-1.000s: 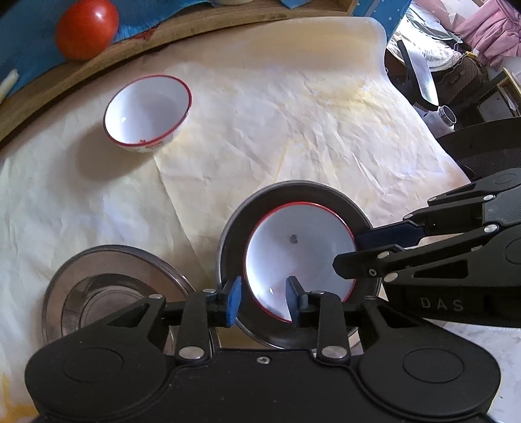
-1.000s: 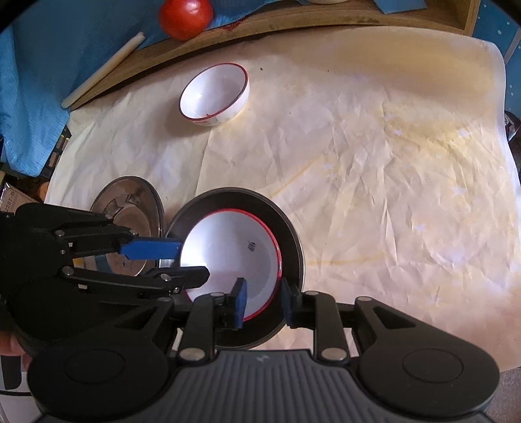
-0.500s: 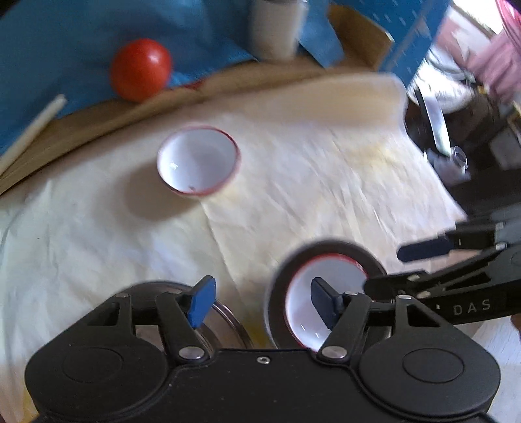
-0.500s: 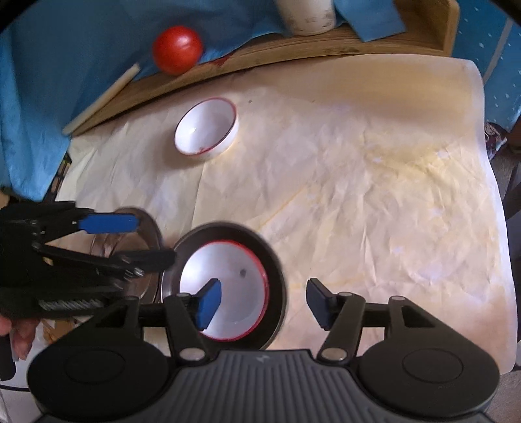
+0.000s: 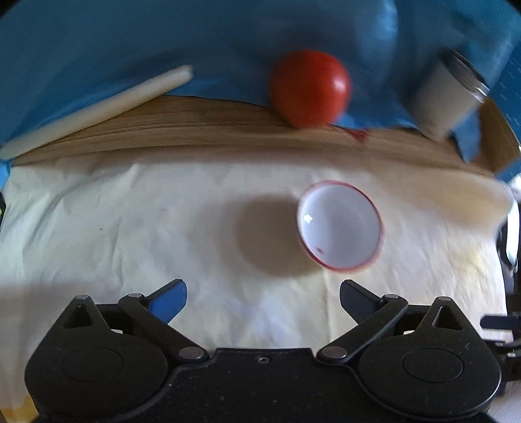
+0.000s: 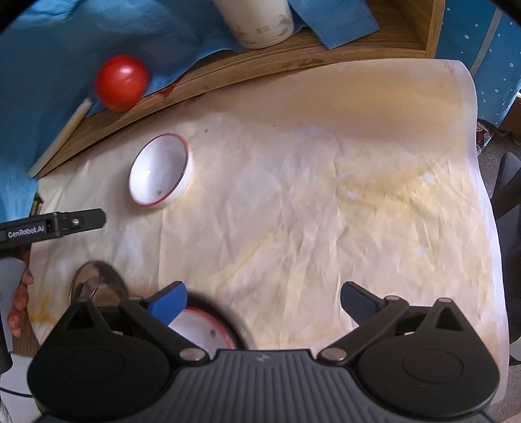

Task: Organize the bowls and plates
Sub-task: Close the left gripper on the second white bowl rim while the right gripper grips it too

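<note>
Both tools, left (image 5: 263,301) and right (image 6: 263,301), gape empty; the loose bowl (image 5: 340,225) just ahead of the left one looks next for stacking.

I count two white bowls: one (image 6: 159,170) standing alone toward the counter's back left, one (image 6: 198,328) nested in a dark plate (image 6: 237,328) at the front edge. Beside that is one steel plate (image 6: 97,283). Along the back: one tomato (image 6: 121,82), one stick (image 6: 58,140), one cup (image 6: 257,19).
</note>
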The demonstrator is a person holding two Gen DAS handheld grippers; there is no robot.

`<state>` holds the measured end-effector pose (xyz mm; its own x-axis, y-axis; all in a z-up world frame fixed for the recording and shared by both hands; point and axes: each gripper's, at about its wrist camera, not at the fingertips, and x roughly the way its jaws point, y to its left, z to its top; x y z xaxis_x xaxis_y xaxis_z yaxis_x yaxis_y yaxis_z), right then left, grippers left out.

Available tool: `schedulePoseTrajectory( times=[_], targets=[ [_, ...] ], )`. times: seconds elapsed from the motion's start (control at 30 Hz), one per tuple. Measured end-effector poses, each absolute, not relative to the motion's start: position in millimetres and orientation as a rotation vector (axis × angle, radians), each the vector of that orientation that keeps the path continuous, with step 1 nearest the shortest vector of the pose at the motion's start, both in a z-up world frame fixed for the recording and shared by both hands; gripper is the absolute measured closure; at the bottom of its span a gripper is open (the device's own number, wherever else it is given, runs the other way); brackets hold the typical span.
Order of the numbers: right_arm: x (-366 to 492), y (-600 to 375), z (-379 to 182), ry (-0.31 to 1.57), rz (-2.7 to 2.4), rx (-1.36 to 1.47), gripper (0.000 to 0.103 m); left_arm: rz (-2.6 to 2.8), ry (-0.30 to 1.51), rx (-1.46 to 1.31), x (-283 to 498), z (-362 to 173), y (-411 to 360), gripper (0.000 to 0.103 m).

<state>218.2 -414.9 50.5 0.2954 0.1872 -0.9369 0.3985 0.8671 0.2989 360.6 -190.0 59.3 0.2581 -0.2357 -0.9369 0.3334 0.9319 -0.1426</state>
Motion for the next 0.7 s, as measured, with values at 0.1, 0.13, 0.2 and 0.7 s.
schedulePoseTrajectory(
  times=[0.1,0.13,0.2,0.7],
  targets=[
    [231.2,-417.4,48.2,1.274,-0.163,0.544,0.001,-0.356,1.257,0.043,375.4,53.2,-185.2,0.003],
    [236.1,-418.0,47.4,1.274,-0.163,0.544,0.001,-0.351,1.258,0.03,377.2,52.0,-185.1,0.003],
    [246.0,-418.9,45.4,1.277,-0.166,0.543,0.001,-0.344,1.258,0.005,384.6,48.5,-184.3,0.003],
    [314.7,-411.9,36.1,1.241,-0.175,0.484,0.001,-0.385,1.282,-0.016,410.9,25.1,-209.6,0.002]
  ],
)
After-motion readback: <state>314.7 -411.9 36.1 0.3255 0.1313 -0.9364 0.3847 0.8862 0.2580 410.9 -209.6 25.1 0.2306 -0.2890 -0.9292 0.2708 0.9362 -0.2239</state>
